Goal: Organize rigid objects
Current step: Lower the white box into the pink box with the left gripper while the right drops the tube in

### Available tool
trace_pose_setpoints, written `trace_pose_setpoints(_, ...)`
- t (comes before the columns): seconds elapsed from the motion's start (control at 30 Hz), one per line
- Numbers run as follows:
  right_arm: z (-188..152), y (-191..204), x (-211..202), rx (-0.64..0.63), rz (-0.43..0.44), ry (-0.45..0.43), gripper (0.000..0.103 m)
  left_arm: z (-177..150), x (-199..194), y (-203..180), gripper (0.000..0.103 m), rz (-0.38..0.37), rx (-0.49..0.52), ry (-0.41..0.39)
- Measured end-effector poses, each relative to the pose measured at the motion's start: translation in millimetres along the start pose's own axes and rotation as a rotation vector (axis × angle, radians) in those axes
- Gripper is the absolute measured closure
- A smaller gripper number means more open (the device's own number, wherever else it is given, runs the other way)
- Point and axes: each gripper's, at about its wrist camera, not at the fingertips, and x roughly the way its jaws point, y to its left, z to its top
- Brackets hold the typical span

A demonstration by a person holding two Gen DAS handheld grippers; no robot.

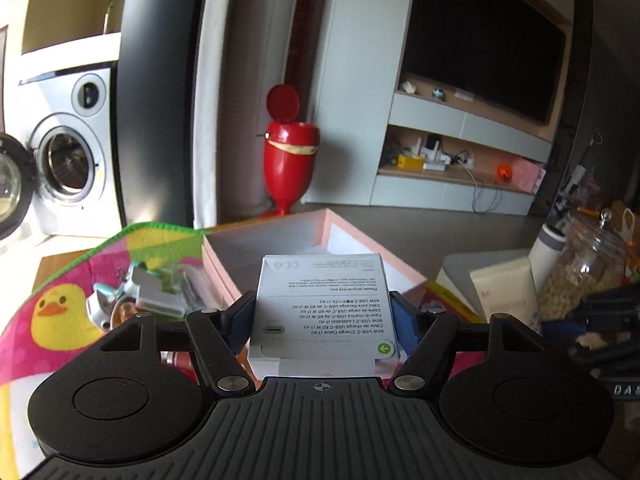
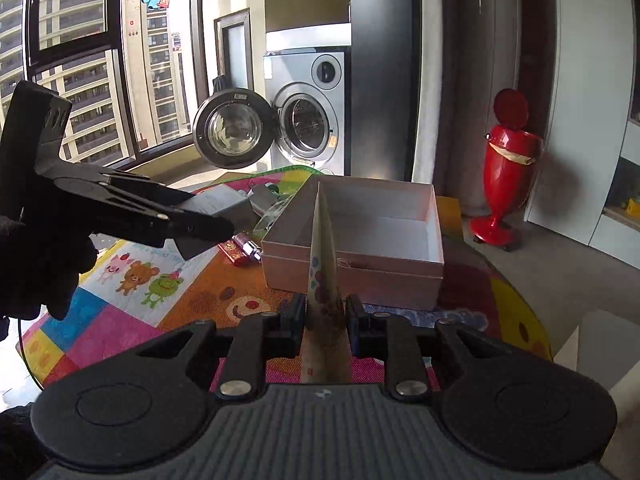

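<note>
Meanwhile, the left gripper (image 1: 322, 316) is clamping a white cable box (image 1: 322, 308) above the mat (image 2: 168, 280); the right gripper (image 2: 324, 316) is clamping a slim patterned tube (image 2: 325, 280) before the pink box (image 2: 360, 276).

Cable box (image 1: 320, 312) was matt white printed cardboard. Pink box (image 2: 356, 240) was smooth matt card, white inside. Play mat (image 2: 132, 280) looked like soft printed cloth. Red bin (image 2: 508, 168), right of frame, was glossy plastic. Washer door (image 2: 228, 128) was glass with a shiny rim.
</note>
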Motion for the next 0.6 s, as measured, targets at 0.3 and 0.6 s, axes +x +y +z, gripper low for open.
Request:
trace_pose_setpoints(0.3, 26.1, -25.1, 9.9, 0.11, -0.015, -0.084, 0.082, 17.6, 20.8, 33.1, 0.032, 0.057, -0.146, -0.13)
trace_pose_setpoints(0.6, 138.8, -28.7, 110.3, 0.187, 0.096, 0.017, 0.082, -61.0, -33.3, 95.1, 0.032, 0.178, -0.295, -0.002)
